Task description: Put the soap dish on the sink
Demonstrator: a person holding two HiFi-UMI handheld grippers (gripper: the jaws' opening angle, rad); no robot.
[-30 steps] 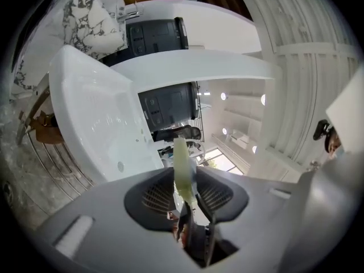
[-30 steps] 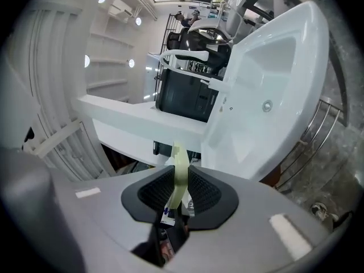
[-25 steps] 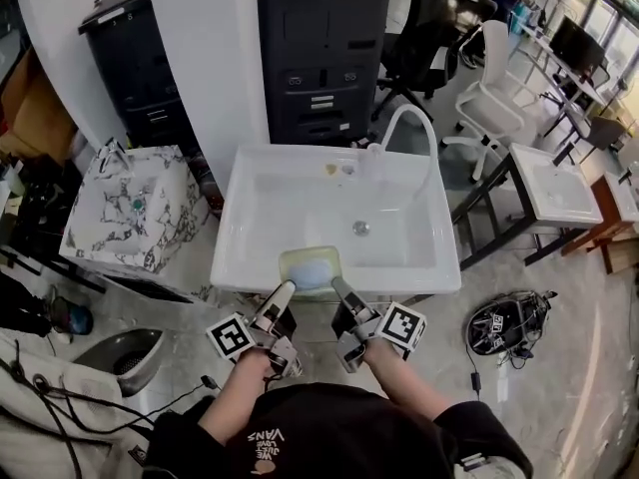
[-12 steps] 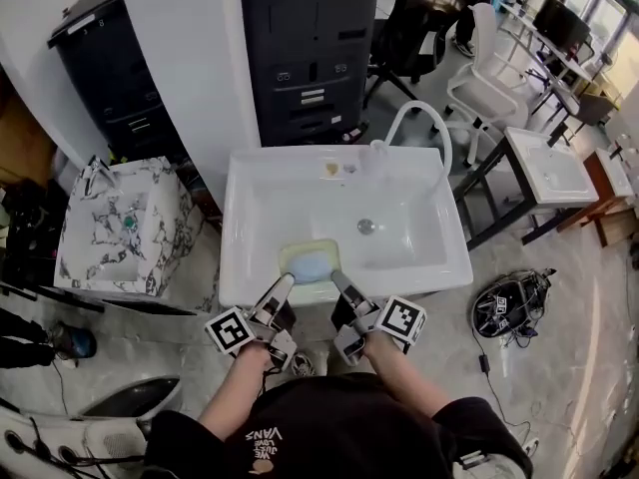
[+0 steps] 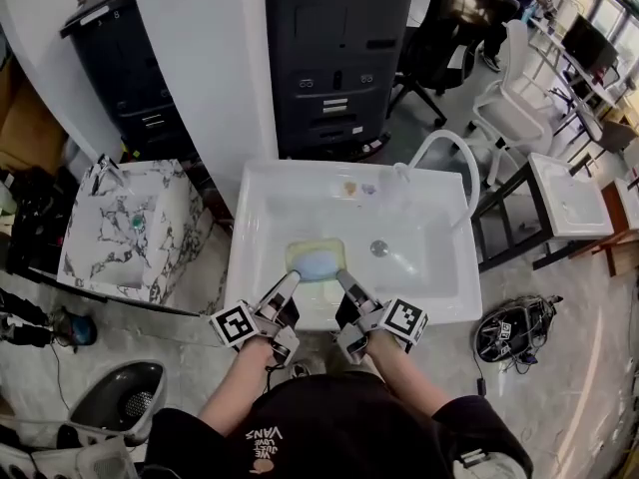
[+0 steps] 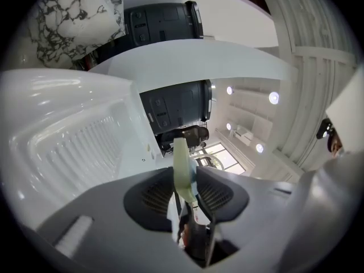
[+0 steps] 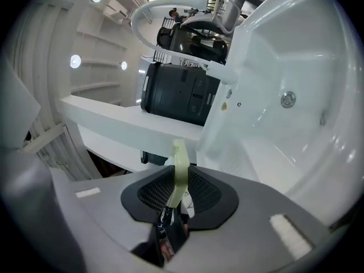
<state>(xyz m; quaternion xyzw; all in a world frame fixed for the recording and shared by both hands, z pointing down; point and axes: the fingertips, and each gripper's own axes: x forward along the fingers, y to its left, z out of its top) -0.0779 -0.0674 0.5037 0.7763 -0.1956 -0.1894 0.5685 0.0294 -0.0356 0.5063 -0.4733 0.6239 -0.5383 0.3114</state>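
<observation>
Furthest left, a marble-patterned cabinet (image 5: 130, 230) is standing beside the white sink (image 5: 262, 183). The left gripper (image 5: 290, 283) is reaching over the sink's front rim, and its jaws are pinching narrowly on the left edge of the soap dish (image 5: 300, 250); in the left gripper view that pale green edge (image 6: 181, 169) is standing upright between the dark pads (image 6: 153, 195). The dish, carrying a blue soap bar (image 5: 318, 265), is sitting over the near part of the basin, between the front rim and the drain (image 5: 379, 248). The right gripper (image 5: 344, 279) is clamping the dish's right edge (image 7: 180, 164) in the same narrow way. Farther right, a cable bundle (image 5: 511, 329) is lying on the floor.
</observation>
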